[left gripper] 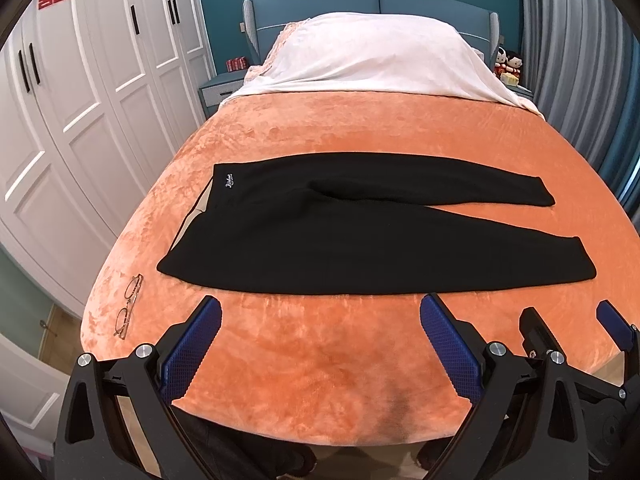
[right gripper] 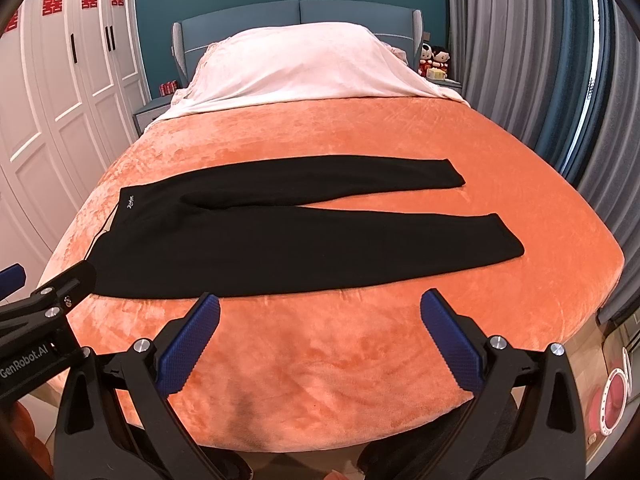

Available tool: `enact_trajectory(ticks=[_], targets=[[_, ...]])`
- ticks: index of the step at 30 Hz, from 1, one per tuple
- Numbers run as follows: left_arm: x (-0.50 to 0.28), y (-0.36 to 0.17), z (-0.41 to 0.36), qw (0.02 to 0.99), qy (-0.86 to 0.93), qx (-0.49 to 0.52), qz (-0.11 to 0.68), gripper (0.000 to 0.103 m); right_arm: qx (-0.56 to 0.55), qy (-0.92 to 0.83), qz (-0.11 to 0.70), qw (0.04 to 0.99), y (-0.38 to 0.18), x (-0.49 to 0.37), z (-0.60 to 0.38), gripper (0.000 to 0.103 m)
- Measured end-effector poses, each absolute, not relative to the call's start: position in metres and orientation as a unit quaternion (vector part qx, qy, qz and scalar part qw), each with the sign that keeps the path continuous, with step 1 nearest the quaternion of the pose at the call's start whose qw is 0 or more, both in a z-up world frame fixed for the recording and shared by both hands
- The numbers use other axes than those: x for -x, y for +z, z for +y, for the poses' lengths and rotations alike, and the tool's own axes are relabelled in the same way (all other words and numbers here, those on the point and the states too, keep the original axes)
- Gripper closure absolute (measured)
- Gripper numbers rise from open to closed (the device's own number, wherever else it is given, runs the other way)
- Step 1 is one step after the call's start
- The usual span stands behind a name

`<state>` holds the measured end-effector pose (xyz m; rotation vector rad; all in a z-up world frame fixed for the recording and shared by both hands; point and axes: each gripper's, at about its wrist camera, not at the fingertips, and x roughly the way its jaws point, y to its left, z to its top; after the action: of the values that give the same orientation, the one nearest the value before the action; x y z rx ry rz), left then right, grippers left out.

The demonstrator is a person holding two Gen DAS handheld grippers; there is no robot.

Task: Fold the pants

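Note:
Black pants (left gripper: pixel 360 224) lie flat across the orange bed, waistband at the left, both legs stretching right, slightly apart. They also show in the right wrist view (right gripper: pixel 280 236). My left gripper (left gripper: pixel 320 312) is open and empty, hovering over the bed's near edge just short of the pants' near side. My right gripper (right gripper: pixel 320 308) is open and empty, also just short of the near leg. The right gripper's fingers (left gripper: pixel 536 324) show at the right of the left wrist view. The left gripper's finger (right gripper: pixel 76 276) shows at the left of the right wrist view.
An orange fleece blanket (left gripper: pixel 320 360) covers the bed, with a white cover (left gripper: pixel 372 52) over the pillows at the head. Eyeglasses (left gripper: pixel 128 306) lie on the bed's near left corner. White wardrobes (left gripper: pixel 80 100) stand left, grey curtains (right gripper: pixel 540 80) right.

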<state>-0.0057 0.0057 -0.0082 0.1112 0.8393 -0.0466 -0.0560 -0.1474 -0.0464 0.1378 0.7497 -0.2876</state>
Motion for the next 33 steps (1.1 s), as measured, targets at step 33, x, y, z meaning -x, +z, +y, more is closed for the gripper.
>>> enact_trajectory(ticks=[33], targets=[[-0.087, -0.079, -0.004, 0.886, -0.005, -0.086, 0.456, 0.005, -0.106, -0.196, 0.403, 0.888, -0.115, -0.087, -0.374, 0.005]])
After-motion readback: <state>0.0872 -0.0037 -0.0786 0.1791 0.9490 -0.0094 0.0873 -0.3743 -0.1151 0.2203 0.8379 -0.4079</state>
